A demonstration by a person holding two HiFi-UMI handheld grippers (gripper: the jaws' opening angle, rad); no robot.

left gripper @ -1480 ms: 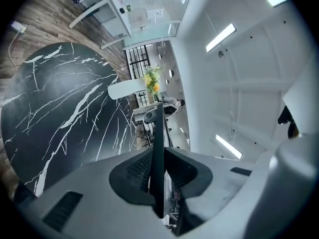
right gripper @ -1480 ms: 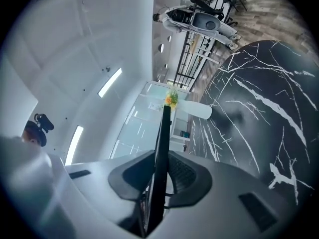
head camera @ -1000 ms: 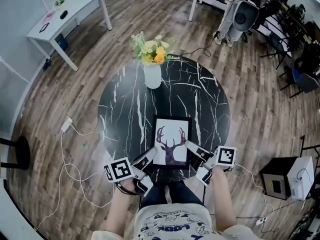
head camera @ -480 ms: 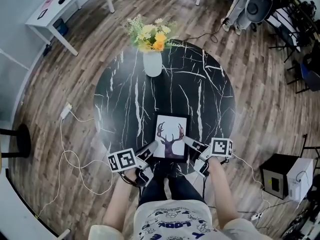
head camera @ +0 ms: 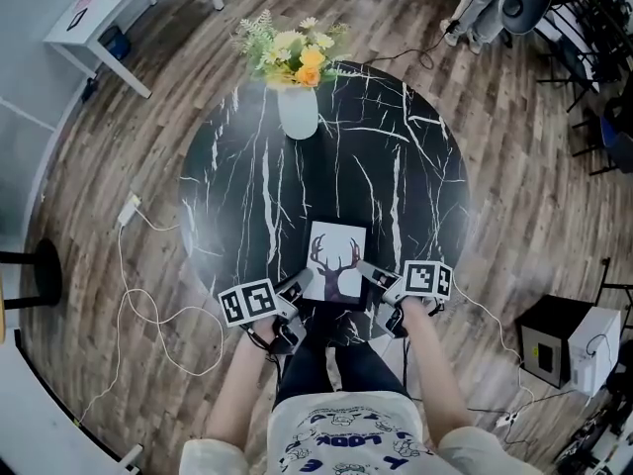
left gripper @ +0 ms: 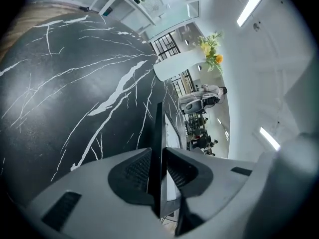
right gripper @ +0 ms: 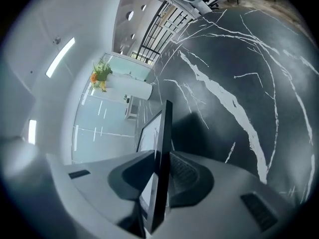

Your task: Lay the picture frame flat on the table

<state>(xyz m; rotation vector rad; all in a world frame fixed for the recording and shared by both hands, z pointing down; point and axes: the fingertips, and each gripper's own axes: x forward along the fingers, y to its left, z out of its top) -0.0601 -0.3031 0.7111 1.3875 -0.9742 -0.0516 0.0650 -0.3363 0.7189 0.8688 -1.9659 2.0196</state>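
A black picture frame (head camera: 334, 257) with a deer print faces up near the near edge of the round black marble table (head camera: 247, 186). My left gripper (head camera: 302, 287) holds its lower left corner and my right gripper (head camera: 371, 273) its lower right corner. In the left gripper view the frame (left gripper: 159, 128) runs edge-on between the pads of the left gripper (left gripper: 158, 171). The right gripper view shows the frame (right gripper: 167, 123) the same way in the right gripper (right gripper: 162, 176). Both pairs of jaws are opening while the pads still touch the frame. I cannot tell whether the frame rests flat.
A white vase (head camera: 298, 112) with yellow and white flowers (head camera: 292, 55) stands at the table's far side. Cables (head camera: 138, 295) lie on the wooden floor at left. A box (head camera: 584, 349) sits at lower right, a white desk (head camera: 119, 8) at upper left.
The frame and both grippers have drawn back toward the table's near edge, and the frame looks shorter in the head view. Both grippers keep their hold on its lower corners.
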